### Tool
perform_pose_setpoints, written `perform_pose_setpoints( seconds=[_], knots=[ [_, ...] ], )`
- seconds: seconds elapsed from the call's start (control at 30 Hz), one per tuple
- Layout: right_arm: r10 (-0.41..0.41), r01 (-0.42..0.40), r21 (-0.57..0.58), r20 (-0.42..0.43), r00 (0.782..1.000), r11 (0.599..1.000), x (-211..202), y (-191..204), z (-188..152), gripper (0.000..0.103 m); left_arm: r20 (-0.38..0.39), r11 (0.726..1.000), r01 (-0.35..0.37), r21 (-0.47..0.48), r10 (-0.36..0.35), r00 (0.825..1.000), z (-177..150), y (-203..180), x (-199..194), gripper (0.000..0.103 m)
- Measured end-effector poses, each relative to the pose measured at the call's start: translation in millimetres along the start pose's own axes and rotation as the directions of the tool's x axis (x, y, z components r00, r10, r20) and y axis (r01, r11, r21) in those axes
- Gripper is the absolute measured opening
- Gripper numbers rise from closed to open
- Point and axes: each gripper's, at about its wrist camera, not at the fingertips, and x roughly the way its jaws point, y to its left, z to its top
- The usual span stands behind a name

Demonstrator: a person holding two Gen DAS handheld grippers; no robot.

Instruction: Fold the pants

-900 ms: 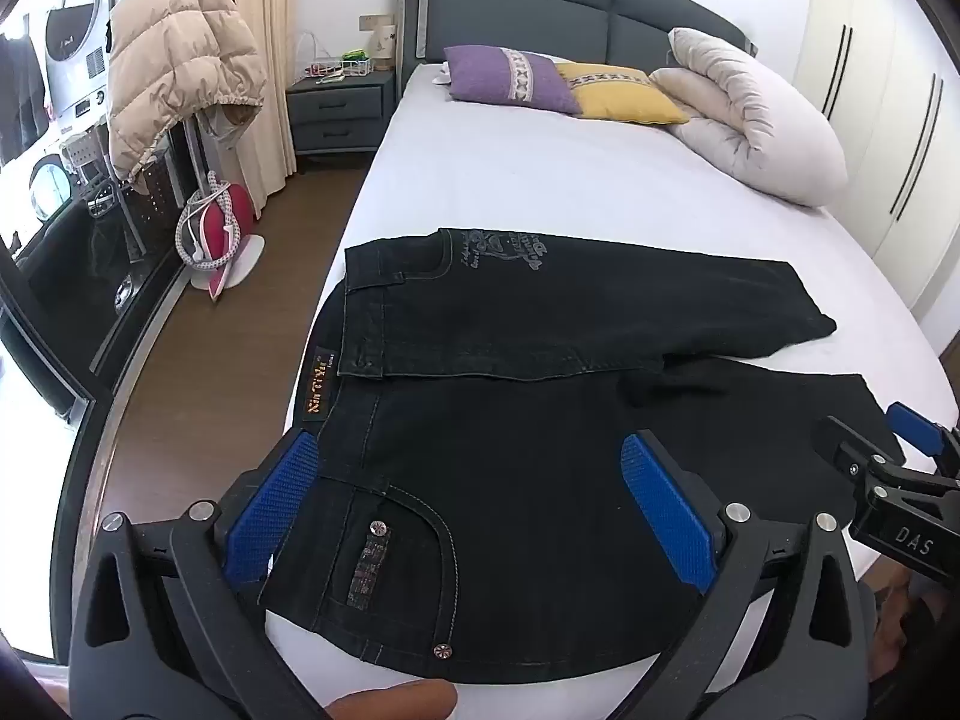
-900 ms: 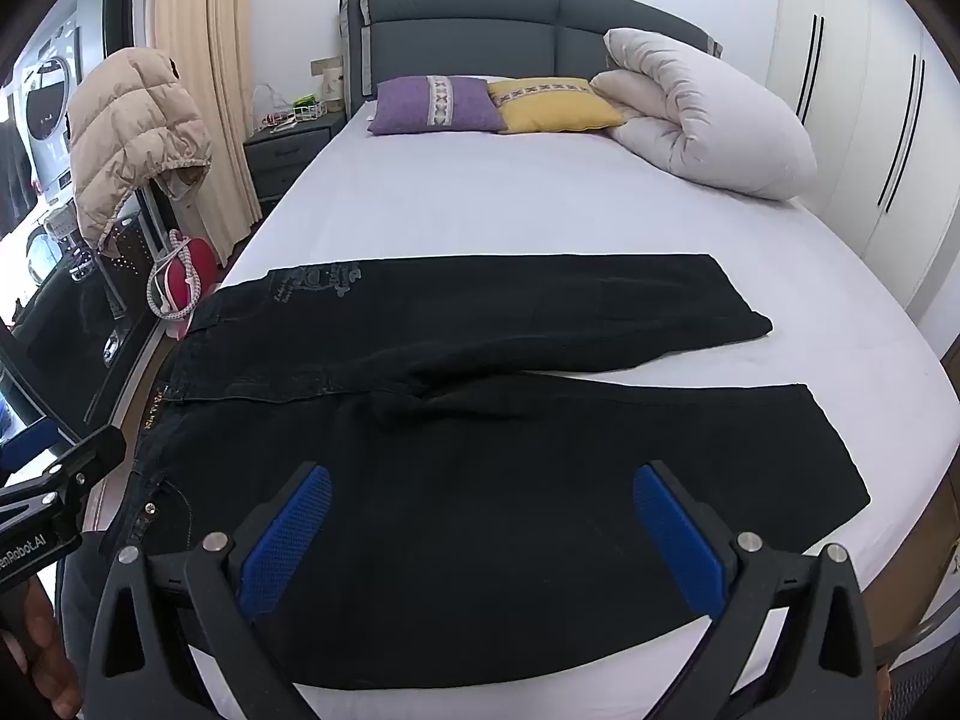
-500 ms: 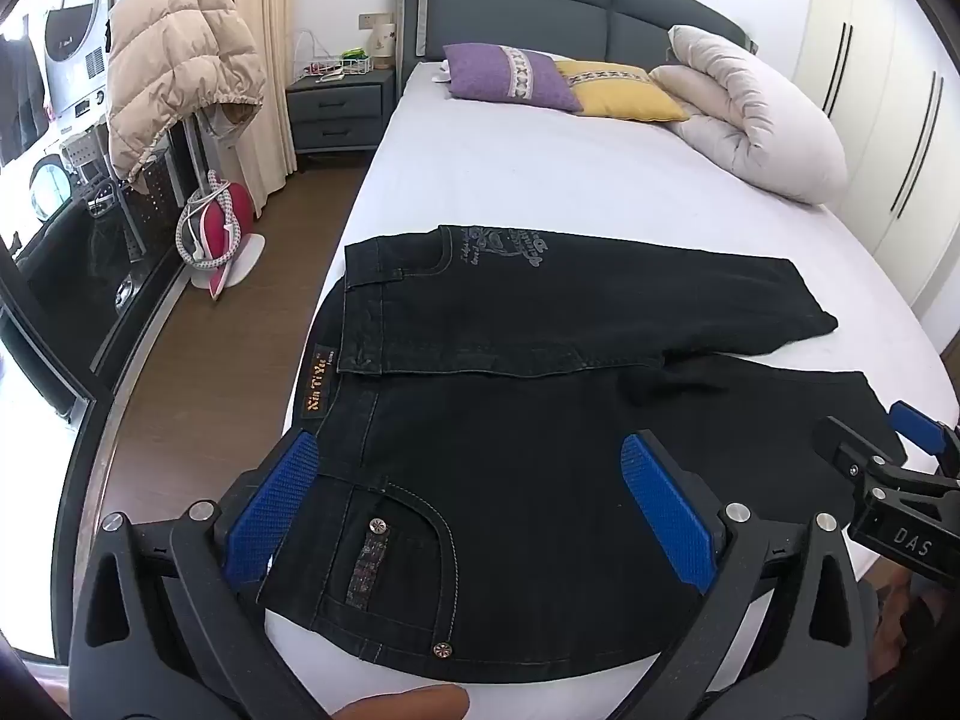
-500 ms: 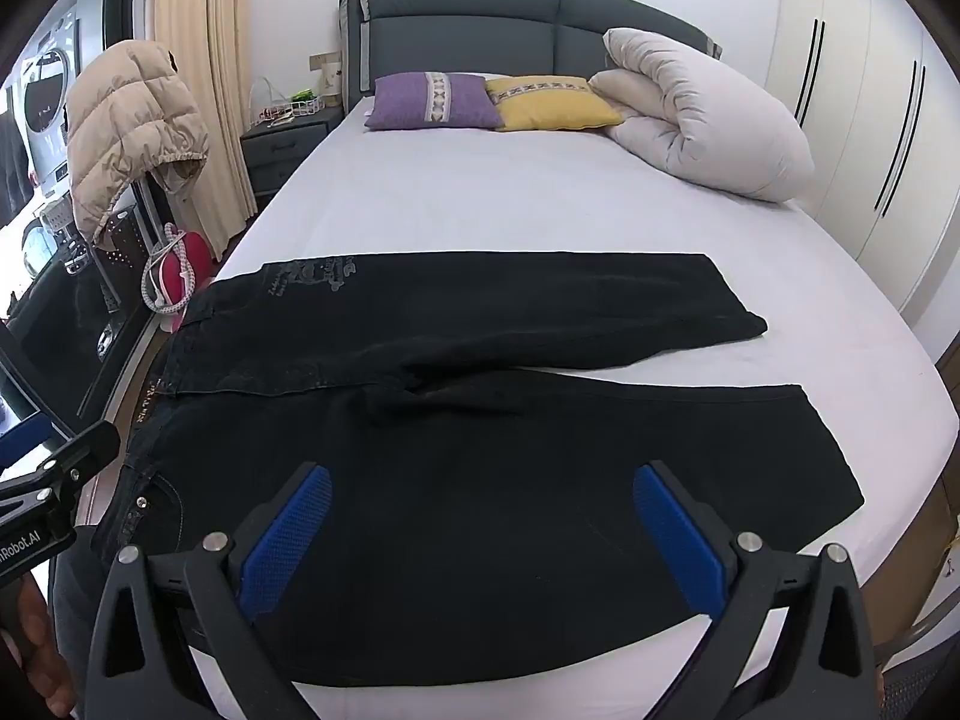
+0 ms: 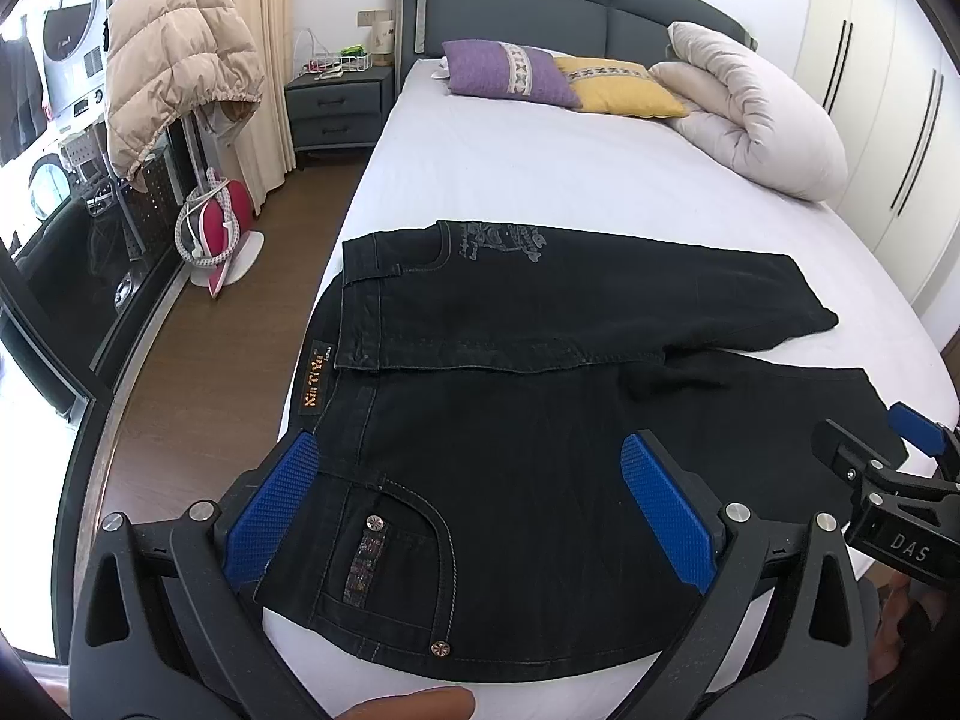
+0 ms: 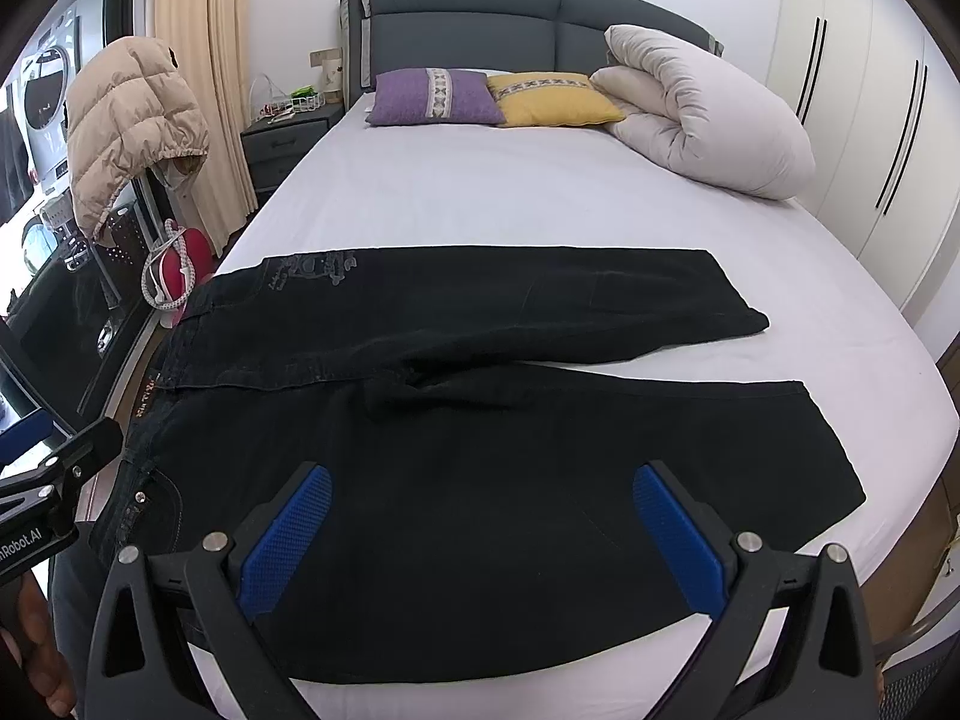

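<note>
Black denim pants (image 5: 540, 408) lie flat across the foot of the bed, waist at the left bed edge, legs spread to the right; they also show in the right wrist view (image 6: 480, 420). My left gripper (image 5: 474, 504) is open and empty, hovering over the near hip pocket. My right gripper (image 6: 480, 531) is open and empty, hovering over the near leg. The right gripper's tip shows at the right of the left wrist view (image 5: 882, 480); the left gripper's tip shows at the left of the right wrist view (image 6: 54, 468).
The white bed sheet (image 6: 510, 192) stretches back to a purple pillow (image 6: 432, 97), a yellow pillow (image 6: 552, 99) and a rolled duvet (image 6: 708, 114). A beige jacket (image 5: 174, 72), a red bag (image 5: 216, 228) and a nightstand (image 5: 339, 108) stand left of the bed.
Both grippers have drifted slightly; the view of the pants shifts a little. The pants lie as before and both grippers stay open.
</note>
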Motion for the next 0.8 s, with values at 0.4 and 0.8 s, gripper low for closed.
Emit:
perform_pose_setpoints(
  seconds=[0.4,0.8],
  knots=[
    [-0.003,0.003,0.000,-0.007,1.000,1.000,1.6,0.3,-1.6,0.103,-0.007,1.000,0.001,0.004,-0.001,1.000,-1.4,0.4,2.9,0.103],
    [-0.002,0.002,0.001,-0.008,1.000,1.000,1.7,0.5,-1.8,0.103,-0.008,1.000,0.000,0.004,0.000,1.000,-1.8,-0.3,3.7,0.103]
  ],
)
